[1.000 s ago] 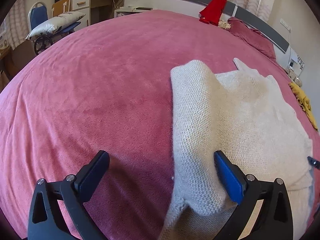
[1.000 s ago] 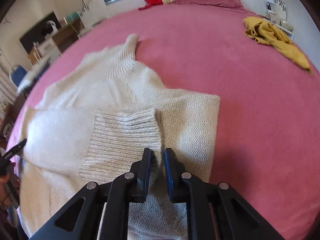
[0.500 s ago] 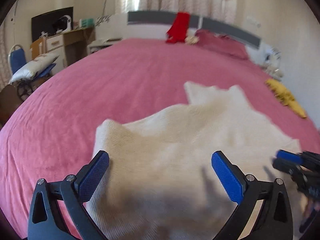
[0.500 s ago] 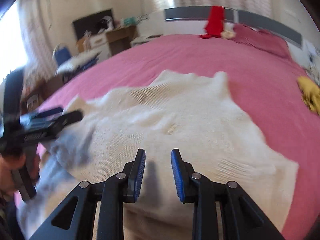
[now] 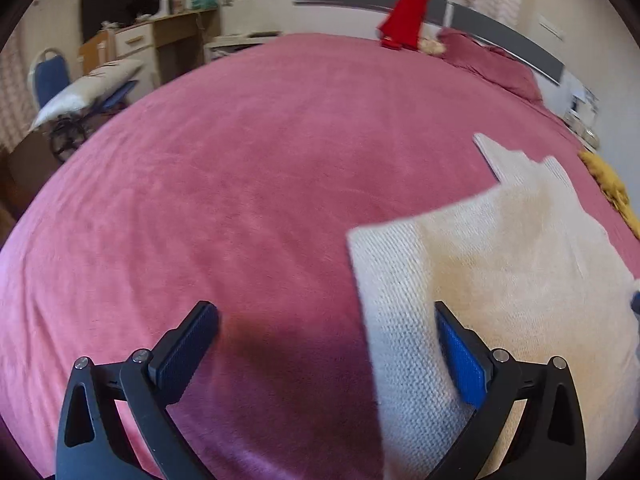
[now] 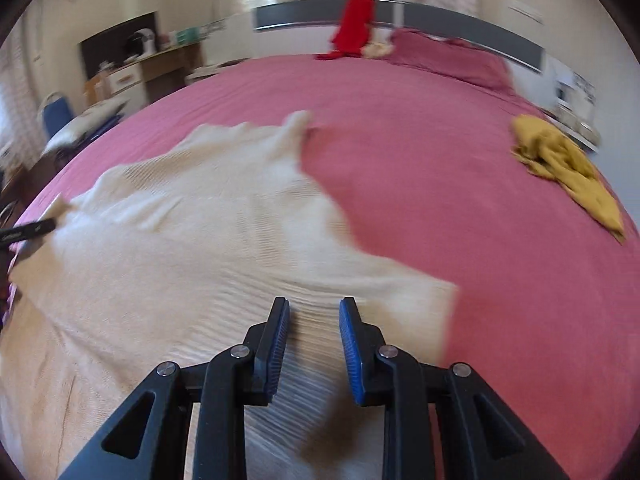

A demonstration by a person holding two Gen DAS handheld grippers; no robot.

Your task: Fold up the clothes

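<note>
A cream knit sweater (image 5: 500,248) lies spread on the pink bed cover (image 5: 260,200), with a sleeve folded over its body. My left gripper (image 5: 324,312) hangs wide open over the cover. Its right finger (image 5: 460,356) is above the sweater's left edge, and nothing is between the pads. In the right wrist view the sweater (image 6: 200,220) fills the left half. My right gripper (image 6: 315,304) hovers over its ribbed part with the jaws a narrow gap apart and no cloth pinched. The tip of the left gripper (image 6: 28,232) shows at that view's left edge.
A yellow garment (image 6: 568,168) lies crumpled at the bed's right side. A red garment (image 6: 356,28) hangs on the headboard beside a pink pillow (image 6: 448,56). Left of the bed stand a blue chair bearing a pillow (image 5: 84,88) and a desk (image 5: 160,40).
My right gripper was shut on the ribbed cuff a second ago; it has let go and stands slightly apart. Both views swung over the sweater and back.
</note>
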